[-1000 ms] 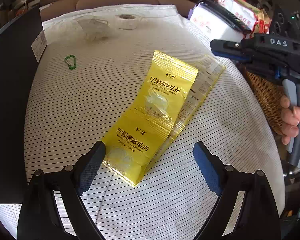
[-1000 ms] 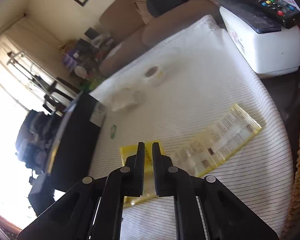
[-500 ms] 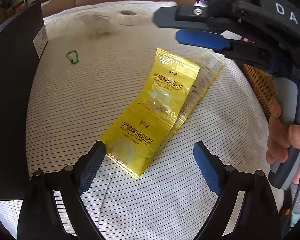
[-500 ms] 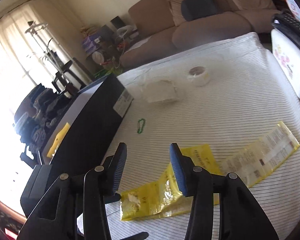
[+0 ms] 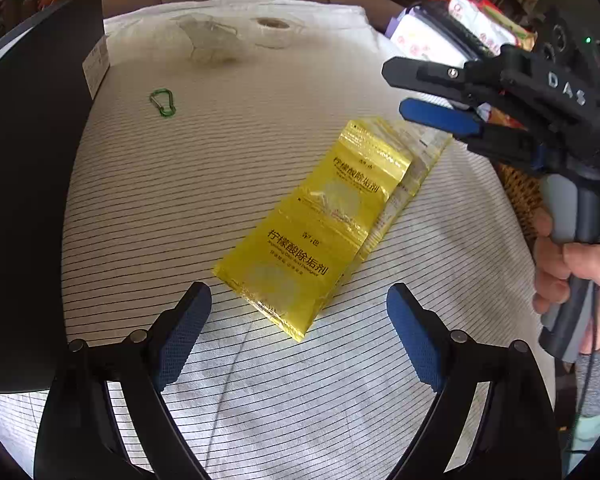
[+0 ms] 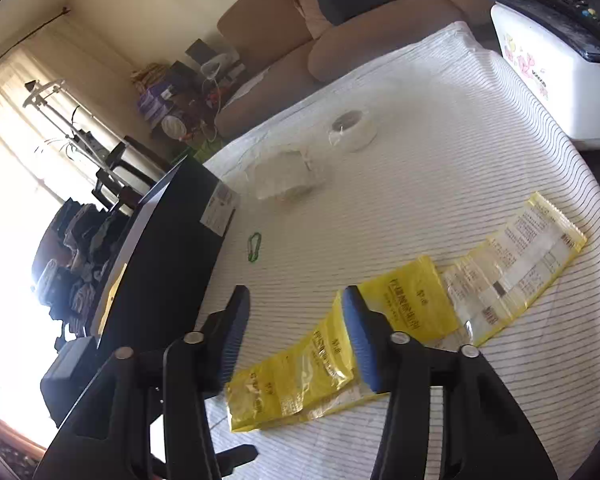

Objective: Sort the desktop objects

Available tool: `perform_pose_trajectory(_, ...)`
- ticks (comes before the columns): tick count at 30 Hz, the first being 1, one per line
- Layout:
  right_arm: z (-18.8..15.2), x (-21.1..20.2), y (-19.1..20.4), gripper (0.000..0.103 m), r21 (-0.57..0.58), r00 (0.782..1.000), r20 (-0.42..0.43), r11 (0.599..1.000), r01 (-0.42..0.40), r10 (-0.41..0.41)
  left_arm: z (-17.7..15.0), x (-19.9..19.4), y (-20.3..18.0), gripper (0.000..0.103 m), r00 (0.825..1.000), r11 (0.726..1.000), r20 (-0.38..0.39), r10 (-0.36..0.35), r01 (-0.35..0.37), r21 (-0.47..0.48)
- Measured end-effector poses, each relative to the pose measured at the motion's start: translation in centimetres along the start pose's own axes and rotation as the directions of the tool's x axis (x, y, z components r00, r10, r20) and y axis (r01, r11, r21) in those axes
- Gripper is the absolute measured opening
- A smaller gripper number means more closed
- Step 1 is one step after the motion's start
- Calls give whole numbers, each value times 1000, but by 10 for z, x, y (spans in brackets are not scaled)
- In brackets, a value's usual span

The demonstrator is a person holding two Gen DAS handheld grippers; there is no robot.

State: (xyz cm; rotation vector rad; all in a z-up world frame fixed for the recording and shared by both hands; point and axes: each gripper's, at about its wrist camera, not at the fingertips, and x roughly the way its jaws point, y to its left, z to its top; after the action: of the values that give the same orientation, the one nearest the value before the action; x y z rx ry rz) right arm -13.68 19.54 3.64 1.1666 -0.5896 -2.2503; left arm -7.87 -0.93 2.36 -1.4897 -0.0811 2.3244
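So the big change is your right gripper [image 6: 296,336]: a second ago its fingers were pinched together with nothing between them, and now they're spread about halfway, empty, hanging above the far half of the yellow descaler sachet strip [image 5: 320,232]. In the left wrist view that gripper swung right over the middle of the table half a second back and has since pulled off to the right side, up in the air past the strip's far end. Your left gripper [image 5: 300,336] hasn't budged at all, jaws spread wide, holding nothing, and the near corner of the yellow strip sits just ahead of its fingertips and roughly between them. The strip lies flat on the striped tablecloth [image 5: 180,200], overlapping a second strip [image 6: 516,264] that's flipped printed-back-up and pokes out past it on the right. My read is you're lining up a grab on the sachets, and opening the right one is the prep for that; nothing's been sorted yet from what I can see. Beyond the left fingertips, well off to the left, there's the green carabiner [image 5: 163,102], then a clear plastic bag [image 5: 210,42] and a tape roll [image 5: 272,30] at the far edge. The black box [image 6: 160,260] sits left of both grippers, probably where stuff goes, but I can't tell.
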Motion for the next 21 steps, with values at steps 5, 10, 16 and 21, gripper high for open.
perform_pose_trajectory(5, -9, 28, -24, 38, 45, 981, -166, 993, 111, -102, 1, -5, 14, 89, 999, 998, 25, 27, -25, -64)
perform_pose_trajectory(10, -2, 15, -30, 33, 31, 977, -167, 990, 139, -132, -4, 0, 26, 89, 998, 992, 18, 60, -58, -111)
perform_pose_trajectory(16, 1, -13, -34, 48, -12, 961, -75, 964, 266, -266, -11, 13, 12, 89, 984, 984, -19, 178, -178, -10)
perform_pose_trajectory(21, -8, -13, -62, 58, 173, 979, -105, 966, 190, -174, -15, 14, 1, 89, 983, 983, -27, 183, -182, 36)
